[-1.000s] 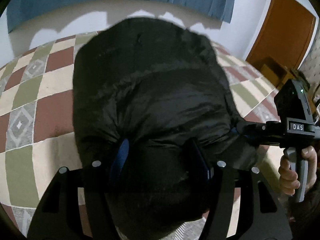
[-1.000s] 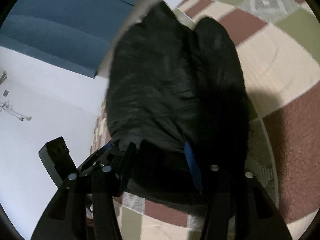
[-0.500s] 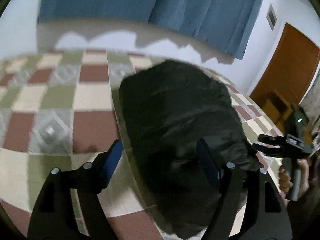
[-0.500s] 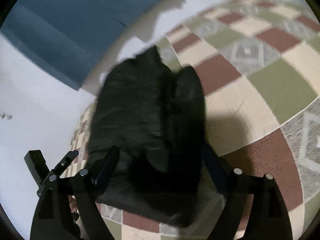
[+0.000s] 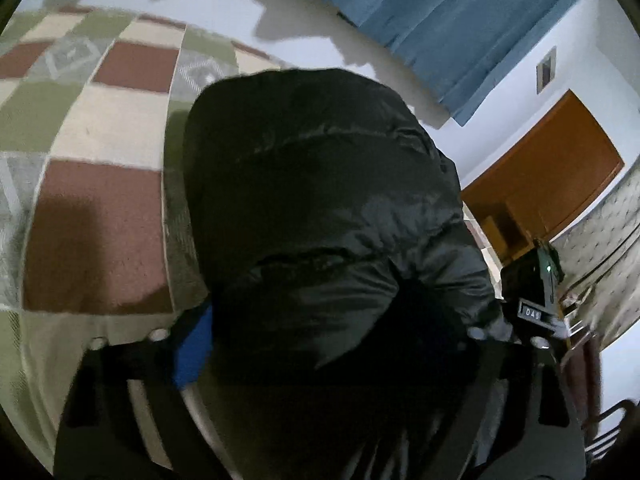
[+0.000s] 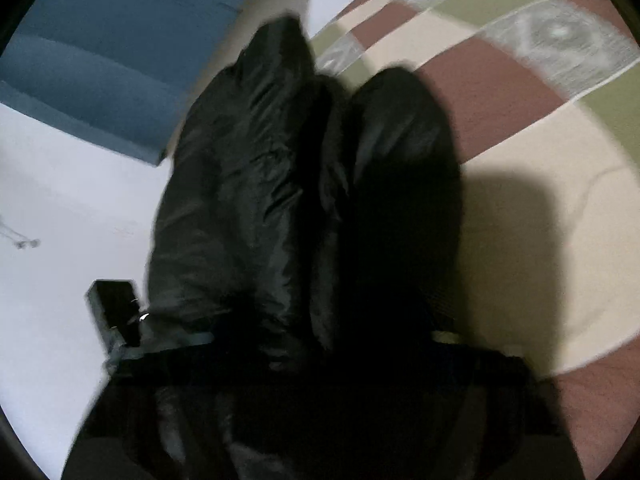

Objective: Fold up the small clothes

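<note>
Black jacket (image 5: 312, 160) has moved back between the left gripper's (image 5: 336, 336) just-widened jaws; whether they grip it unclear

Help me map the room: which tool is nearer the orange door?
Right. The right tool, jaws just closing on the black jacket, sits on its side toward the orange door; the left tool, jaws just opened astride it, is across the jacket, farther.

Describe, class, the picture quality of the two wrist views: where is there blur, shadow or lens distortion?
Left wrist view: fisheye bends the checked blanket and the blue curtain; the black padded garment is fairly sharp, its near fold underexposed. Right wrist view: motion blur smears the blanket pattern and the garment's edges, a heavy shadow lies beside it, and the near foreground is almost black.
</note>
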Demonstrator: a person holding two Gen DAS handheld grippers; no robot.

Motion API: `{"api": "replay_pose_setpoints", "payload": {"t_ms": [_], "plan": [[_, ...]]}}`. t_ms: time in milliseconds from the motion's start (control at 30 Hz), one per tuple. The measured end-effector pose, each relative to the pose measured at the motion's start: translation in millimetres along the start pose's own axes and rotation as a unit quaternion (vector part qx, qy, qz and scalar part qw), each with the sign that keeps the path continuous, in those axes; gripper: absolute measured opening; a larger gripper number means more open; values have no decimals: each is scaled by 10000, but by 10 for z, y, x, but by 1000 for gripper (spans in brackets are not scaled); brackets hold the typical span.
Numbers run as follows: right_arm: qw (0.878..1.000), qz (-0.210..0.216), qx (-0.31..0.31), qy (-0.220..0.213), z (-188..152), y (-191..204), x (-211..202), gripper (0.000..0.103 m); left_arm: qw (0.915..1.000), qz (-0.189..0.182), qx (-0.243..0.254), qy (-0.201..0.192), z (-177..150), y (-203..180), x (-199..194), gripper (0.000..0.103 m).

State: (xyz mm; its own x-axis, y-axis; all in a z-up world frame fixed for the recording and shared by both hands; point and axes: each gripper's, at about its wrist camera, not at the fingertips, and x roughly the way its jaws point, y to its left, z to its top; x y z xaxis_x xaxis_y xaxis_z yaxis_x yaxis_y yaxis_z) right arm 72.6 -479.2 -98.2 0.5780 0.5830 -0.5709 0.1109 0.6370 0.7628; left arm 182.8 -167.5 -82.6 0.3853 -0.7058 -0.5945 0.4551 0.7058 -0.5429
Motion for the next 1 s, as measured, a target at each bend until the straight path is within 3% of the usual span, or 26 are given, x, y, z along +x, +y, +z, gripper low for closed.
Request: {"api": "replay_pose_setpoints", "payload": {"t_ms": [67,133,233,433,533,667,867,1000], "plan": [[9998,13,-180,-35,22,110,20,37,9999,70,93,-90,25,-20,-84,64],[9994,211,-249,-61,27,197,44,33,9997,110,-7,-236,71,22,-225,55],[9975,594,-381,20,39,385,190,32,9980,303,-13,-550,111,48,-545,49],[9920,1149,-288,430,-52,534,557,31,9946,758,-33,-711,-83,215,-1069,48],[9928,1043,-259,522,-111,473,681,33,9911,1174,322,-543,-246,248,-1018,47],[9945,862,-392,446,-128,526,550,42,9858,1381,686,-669,-275,111,-1085,48],[9966,378,-698,-214,-47,689,-36,51,9727,1373,1513,-1100,-160,-278,-1367,65],[9940,490,-860,-475,150,1014,-140,53,9750,1394,1460,-928,65,-269,-1204,66]]}}
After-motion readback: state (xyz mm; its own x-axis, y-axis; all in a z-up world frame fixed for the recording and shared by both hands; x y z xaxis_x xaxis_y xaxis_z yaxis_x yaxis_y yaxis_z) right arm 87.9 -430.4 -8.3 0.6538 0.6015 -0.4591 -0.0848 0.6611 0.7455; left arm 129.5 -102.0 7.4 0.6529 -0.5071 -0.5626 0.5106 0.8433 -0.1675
